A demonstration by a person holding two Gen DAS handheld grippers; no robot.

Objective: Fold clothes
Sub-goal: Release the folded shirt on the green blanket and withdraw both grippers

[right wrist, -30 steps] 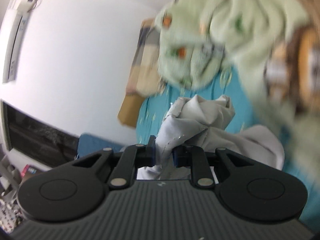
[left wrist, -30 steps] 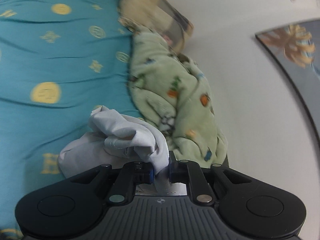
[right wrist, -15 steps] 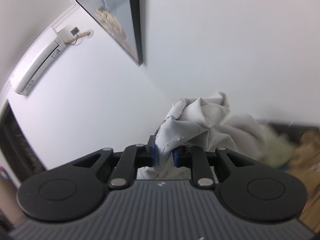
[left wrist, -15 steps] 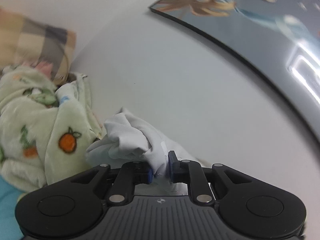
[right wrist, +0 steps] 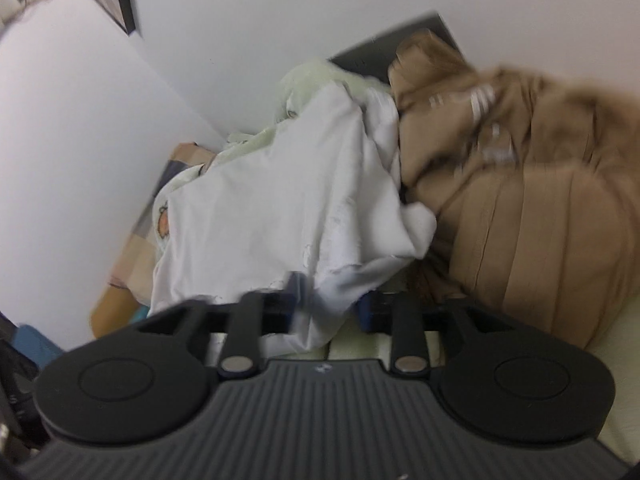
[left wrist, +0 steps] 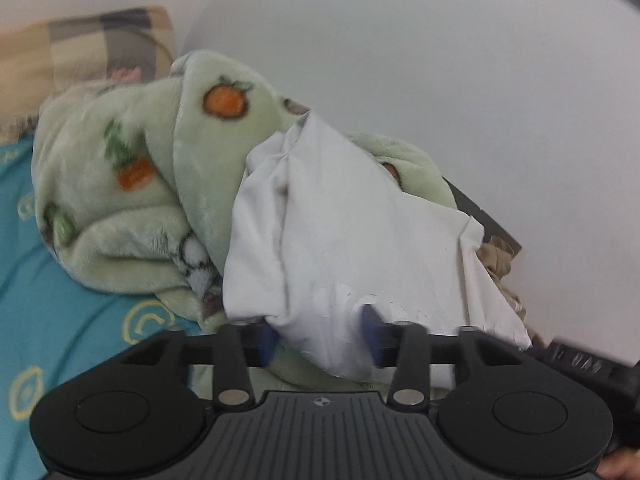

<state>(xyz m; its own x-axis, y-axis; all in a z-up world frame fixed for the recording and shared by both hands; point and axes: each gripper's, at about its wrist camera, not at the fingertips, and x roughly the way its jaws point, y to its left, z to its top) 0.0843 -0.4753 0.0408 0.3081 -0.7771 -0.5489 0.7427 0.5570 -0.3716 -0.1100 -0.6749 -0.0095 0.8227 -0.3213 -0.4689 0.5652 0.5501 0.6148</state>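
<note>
The crumpled white cotton garment [left wrist: 344,240] is draped over a pale green fleece blanket [left wrist: 120,200]; both grippers' jaws are spread wide, gripping nothing.

A plain white garment [left wrist: 352,240] is seen against a pale green fleece blanket [left wrist: 120,208] printed with orange fruit. A teal bed sheet [left wrist: 60,304] is patterned with yellow rings, beside a beige-and-grey checked pillow [left wrist: 80,48] and tan clothing [right wrist: 540,220].
</note>
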